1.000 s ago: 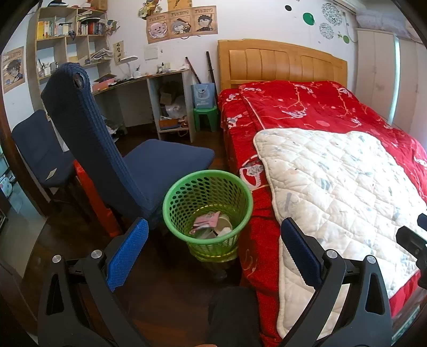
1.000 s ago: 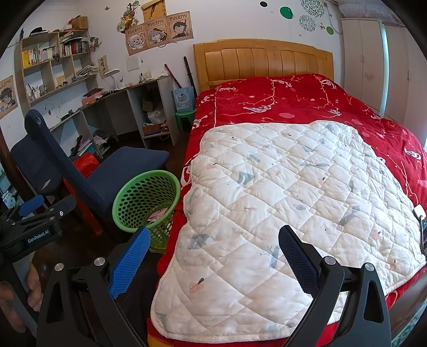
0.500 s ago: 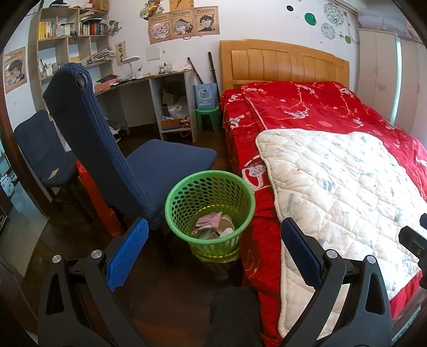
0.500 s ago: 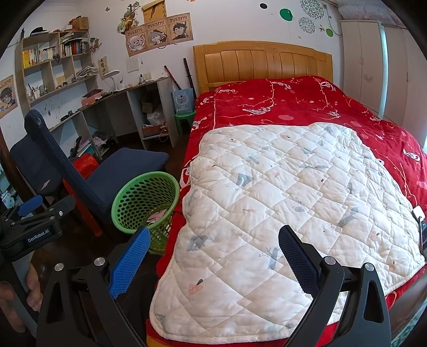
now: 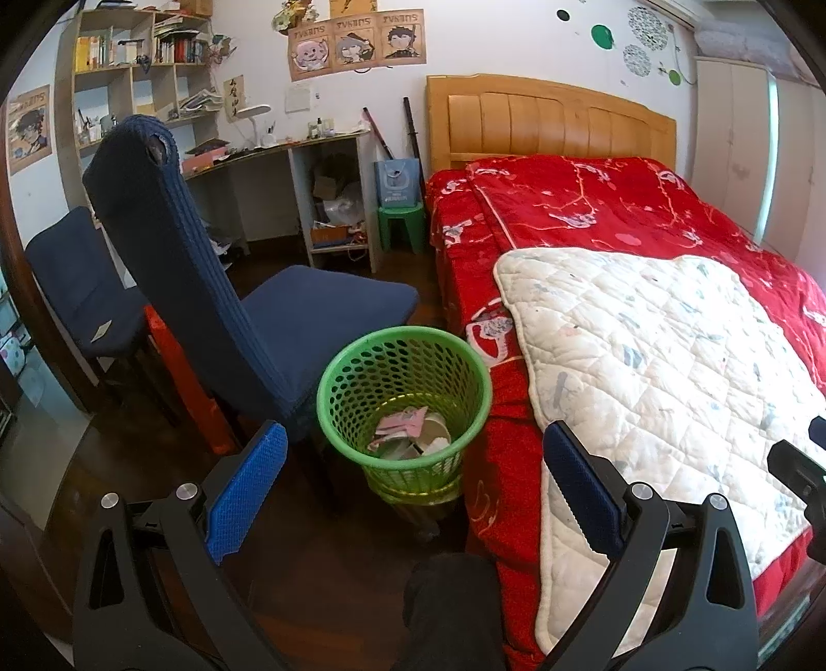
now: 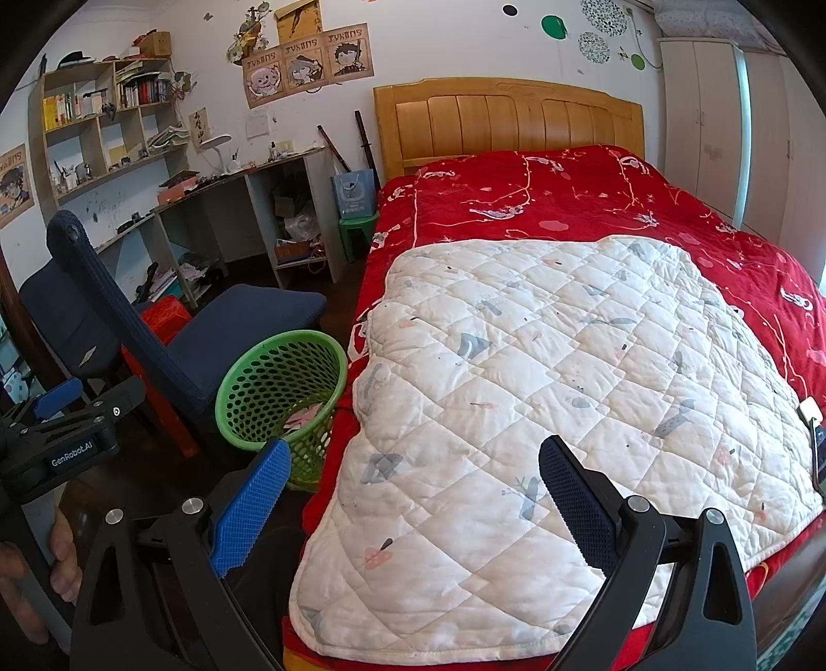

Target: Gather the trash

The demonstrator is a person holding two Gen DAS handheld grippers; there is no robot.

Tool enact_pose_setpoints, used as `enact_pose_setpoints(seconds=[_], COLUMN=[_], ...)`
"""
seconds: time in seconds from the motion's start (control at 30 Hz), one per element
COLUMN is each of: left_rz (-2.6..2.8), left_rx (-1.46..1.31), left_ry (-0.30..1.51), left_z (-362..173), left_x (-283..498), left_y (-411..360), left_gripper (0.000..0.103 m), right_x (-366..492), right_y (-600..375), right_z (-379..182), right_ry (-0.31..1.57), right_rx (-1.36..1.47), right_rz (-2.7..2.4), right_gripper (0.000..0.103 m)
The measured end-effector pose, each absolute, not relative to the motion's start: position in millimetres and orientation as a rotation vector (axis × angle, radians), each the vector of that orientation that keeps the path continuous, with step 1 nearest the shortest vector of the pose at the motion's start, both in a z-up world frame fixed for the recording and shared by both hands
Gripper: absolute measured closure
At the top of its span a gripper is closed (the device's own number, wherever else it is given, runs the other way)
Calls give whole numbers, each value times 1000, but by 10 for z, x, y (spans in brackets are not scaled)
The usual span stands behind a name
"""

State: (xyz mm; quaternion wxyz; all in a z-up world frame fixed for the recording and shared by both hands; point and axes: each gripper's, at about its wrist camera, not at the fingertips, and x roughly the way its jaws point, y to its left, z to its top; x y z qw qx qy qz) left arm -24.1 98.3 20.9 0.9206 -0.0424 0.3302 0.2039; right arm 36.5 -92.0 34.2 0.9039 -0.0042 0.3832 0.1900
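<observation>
Left hand-held gripper (image 5: 413, 480): jaws spread wide, empty. Right hand-held gripper (image 6: 413, 488): same, over white quilt (image 6: 542, 392). Green mesh bin (image 5: 405, 382) at frame centre, beside bed, holds paper scraps (image 5: 402, 428). Judged light, flexible; grip rim.

Home bedroom: bed (image 6: 568, 217), desk (image 5: 289, 155), bookshelf (image 5: 139, 62), wall posters (image 5: 356, 44).

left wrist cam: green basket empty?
No, the green basket holds pink and white paper scraps at its bottom, visible through the open top.
</observation>
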Motion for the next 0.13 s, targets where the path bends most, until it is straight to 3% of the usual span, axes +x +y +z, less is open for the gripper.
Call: enact_pose_setpoints(seconds=[0.13], left_rz=[414], left_rx=[-89], left_ry=[683], left_z=[208], left_x=[-247], left_y=[970], left_gripper=[5], right_x=[369], right_y=[-922], right_z=[324], right_ry=[795], right_rx=[-9], right_rz=[390], right_gripper=[9])
